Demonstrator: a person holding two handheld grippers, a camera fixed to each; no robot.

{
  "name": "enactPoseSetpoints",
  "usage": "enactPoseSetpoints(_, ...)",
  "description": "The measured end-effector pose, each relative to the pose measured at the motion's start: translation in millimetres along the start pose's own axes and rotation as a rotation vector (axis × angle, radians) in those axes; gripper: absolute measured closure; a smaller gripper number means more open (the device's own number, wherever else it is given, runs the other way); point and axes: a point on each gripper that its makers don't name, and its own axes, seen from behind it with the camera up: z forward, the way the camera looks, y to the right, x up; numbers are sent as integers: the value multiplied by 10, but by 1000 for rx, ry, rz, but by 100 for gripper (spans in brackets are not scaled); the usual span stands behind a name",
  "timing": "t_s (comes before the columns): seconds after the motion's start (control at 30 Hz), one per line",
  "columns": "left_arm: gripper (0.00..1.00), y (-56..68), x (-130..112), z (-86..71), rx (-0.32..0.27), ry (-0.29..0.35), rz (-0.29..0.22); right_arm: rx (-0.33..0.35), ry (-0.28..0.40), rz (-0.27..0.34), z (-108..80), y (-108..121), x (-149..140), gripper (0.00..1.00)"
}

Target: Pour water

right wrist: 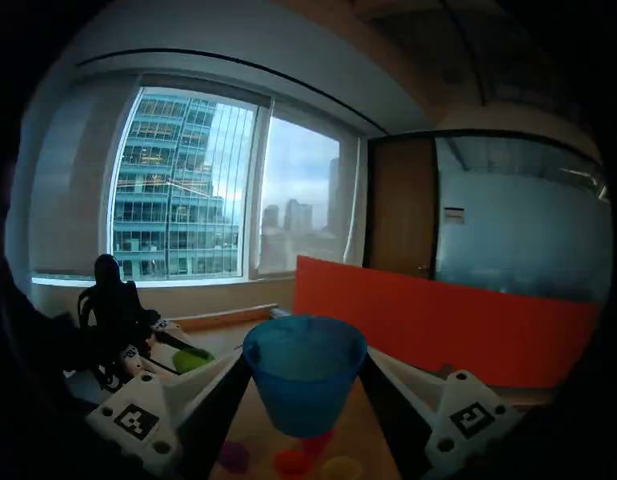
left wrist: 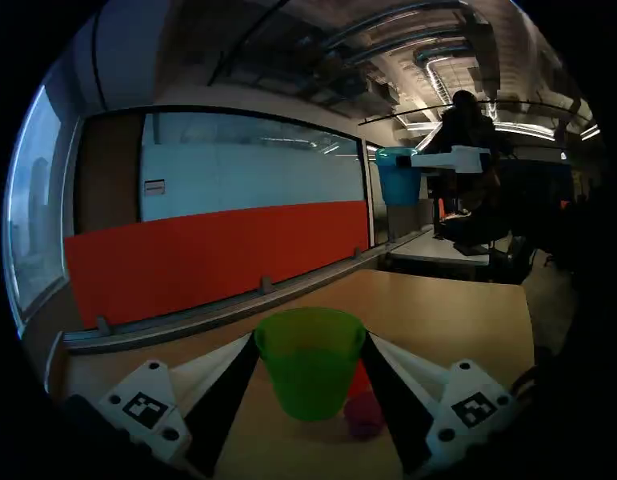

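Left gripper [left wrist: 310, 344] clamps green cup [left wrist: 310, 370], right gripper [right wrist: 304, 358] blue cup [right wrist: 305, 380], purple cup [left wrist: 362, 417] beside

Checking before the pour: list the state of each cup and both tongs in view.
left tongs, shut on the green cup
right tongs, shut on the blue cup
green cup, upright, gripped on both sides, contents unclear
blue cup, upright, raised off the table, contents unclear
small coloured cups, on the table, not gripped
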Motion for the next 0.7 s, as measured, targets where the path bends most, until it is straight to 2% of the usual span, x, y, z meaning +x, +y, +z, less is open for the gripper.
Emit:
enactPoseSetpoints(0.3, 13, 56, -89, -28, -14, -34, 18, 17, -20, 22, -80, -24, -156, 10)
enactPoseSetpoints(0.57, 13, 43, -229, -32, -15, -76, 21, 4, -80, -10, -153, 30, -528, 9)
enactPoseSetpoints(0.7, 13, 55, -324, -24, -21, -99, 24, 21, -112, -15, -170, -10, -706, 9)
